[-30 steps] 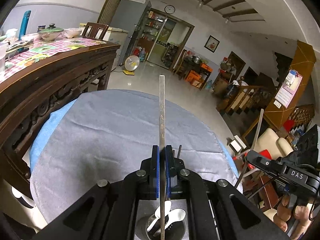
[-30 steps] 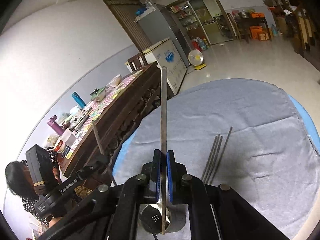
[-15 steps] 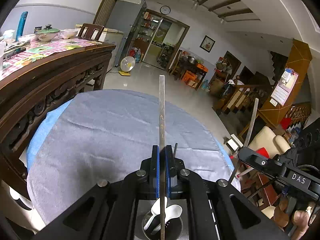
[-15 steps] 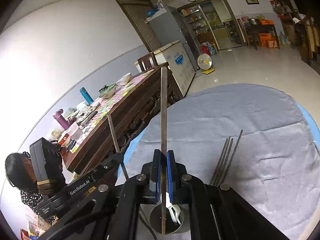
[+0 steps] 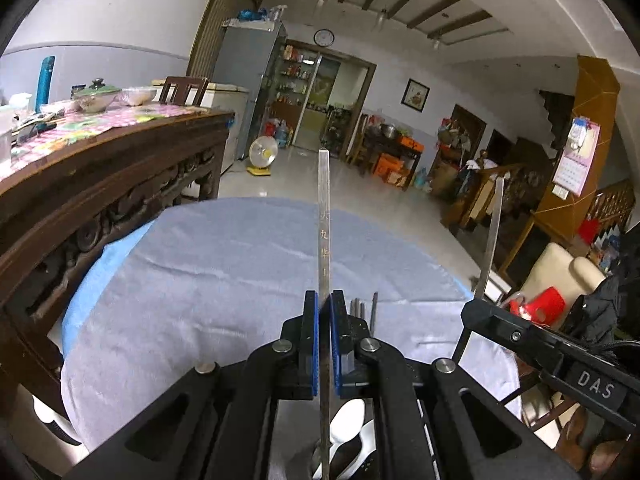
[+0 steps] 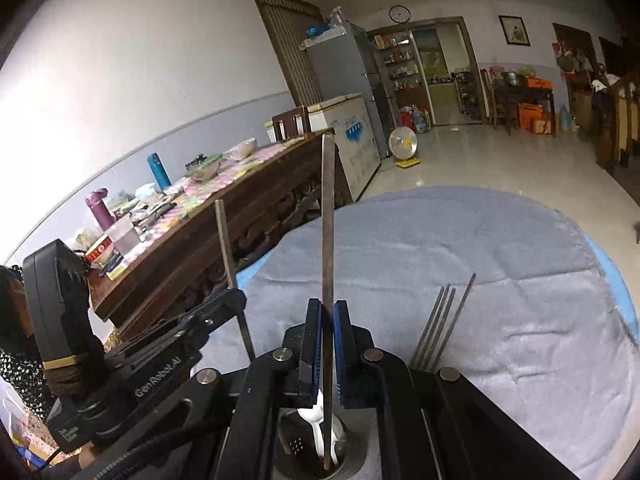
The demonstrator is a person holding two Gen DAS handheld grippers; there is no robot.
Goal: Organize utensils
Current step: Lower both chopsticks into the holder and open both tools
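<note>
In the left wrist view my left gripper (image 5: 324,300) is shut on a flat metal chopstick (image 5: 324,220) that stands upright. Its lower end hangs over a metal utensil holder (image 5: 360,464) with white spoons (image 5: 352,420) inside. My right gripper (image 6: 327,308) is shut on a second upright metal chopstick (image 6: 328,216), whose tip reaches into the same holder (image 6: 352,460) beside a white spoon (image 6: 316,416). Each gripper shows in the other's view, the right gripper (image 5: 476,310) and the left gripper (image 6: 236,300). Several loose chopsticks (image 6: 440,324) lie on the grey cloth (image 6: 500,280).
The grey cloth covers a round table with a blue edge (image 5: 92,280). A carved wooden sideboard (image 5: 100,184) with bowls and bottles stands close on the left. A person (image 6: 16,320) stands at the left edge. Chairs and a red stool (image 5: 544,304) are beyond the table's right side.
Both grippers have sunk with their chopsticks, and the holder with the spoons now shows closer beneath them. The right gripper has rolled and drawn nearer to the left one.
</note>
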